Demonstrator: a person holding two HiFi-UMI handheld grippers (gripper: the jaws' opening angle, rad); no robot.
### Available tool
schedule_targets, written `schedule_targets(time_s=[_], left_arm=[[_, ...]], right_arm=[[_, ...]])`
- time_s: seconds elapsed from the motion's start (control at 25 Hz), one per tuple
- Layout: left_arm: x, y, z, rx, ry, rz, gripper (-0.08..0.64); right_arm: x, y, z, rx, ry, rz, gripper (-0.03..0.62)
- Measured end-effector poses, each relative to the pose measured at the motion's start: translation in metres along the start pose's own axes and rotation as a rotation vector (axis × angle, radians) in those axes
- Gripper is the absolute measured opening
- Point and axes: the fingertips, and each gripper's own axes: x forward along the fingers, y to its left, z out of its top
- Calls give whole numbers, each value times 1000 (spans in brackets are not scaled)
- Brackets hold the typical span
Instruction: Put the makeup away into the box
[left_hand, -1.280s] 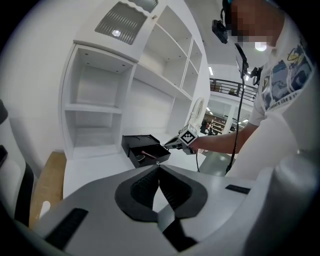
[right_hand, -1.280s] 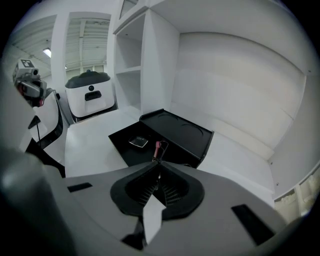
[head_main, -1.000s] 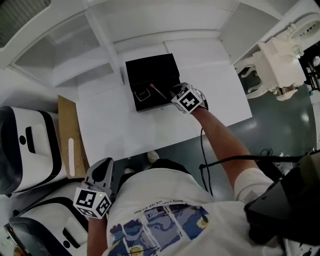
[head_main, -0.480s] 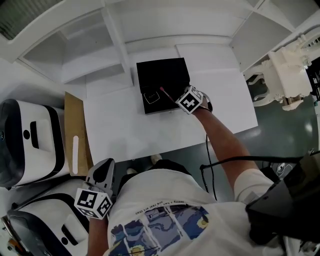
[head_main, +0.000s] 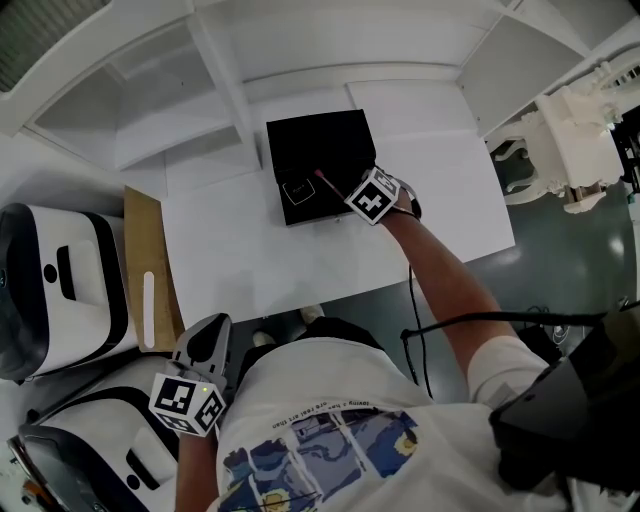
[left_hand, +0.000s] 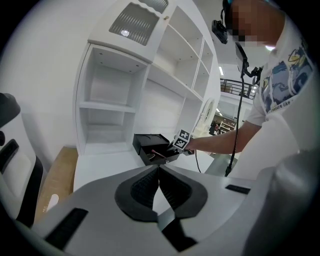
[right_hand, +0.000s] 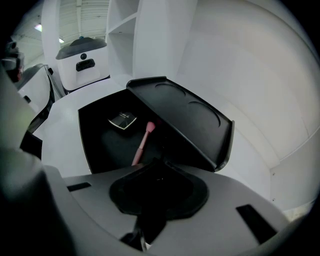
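An open black box (head_main: 318, 138) stands on the white table (head_main: 330, 255), its lid (right_hand: 185, 117) tilted up. A small dark compact (right_hand: 122, 120) lies inside it. My right gripper (head_main: 346, 192) hangs over the box's near right edge, pointing steeply down. Its jaws are opening slightly but still pinch the handle of a pink makeup brush (right_hand: 142, 142), whose head reaches into the box beside the compact (head_main: 293, 190). The left gripper view shows the box (left_hand: 150, 142) and brush (left_hand: 159, 151) far off. My left gripper (head_main: 205, 335) is shut and empty, low by my left side, off the table.
White shelving (head_main: 200, 90) stands behind the table. A brown board (head_main: 140, 270) leans at the table's left edge. White and black machines (head_main: 60, 290) sit on the floor at left. A white robot hand (head_main: 575, 110) stands at right. A cable (head_main: 415, 330) trails from my right arm.
My right gripper has sunk a little toward the box with the brush still in it. The left gripper has stayed where it was.
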Motion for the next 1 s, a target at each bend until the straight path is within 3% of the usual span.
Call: schedule_targets(time_s=[0.12, 0.48, 0.6, 0.72, 1.0], left_arm=[[2, -4, -3, -4, 10, -7, 14], [5, -11, 0, 34, 22, -46, 14], [-2, -11, 3, 61, 7, -63, 14], [-12, -11, 2, 80, -7, -84, 14], [-46, -9, -13, 84, -32, -149, 14]], right_arm=[[-5, 1, 2, 4, -20, -1, 135], [-56, 0, 17, 46, -178, -48, 119], [-81, 10, 18, 104, -252, -50, 54], [-104, 37, 12, 161, -308, -11, 32], [-141, 149, -4, 273, -391, 112, 25]])
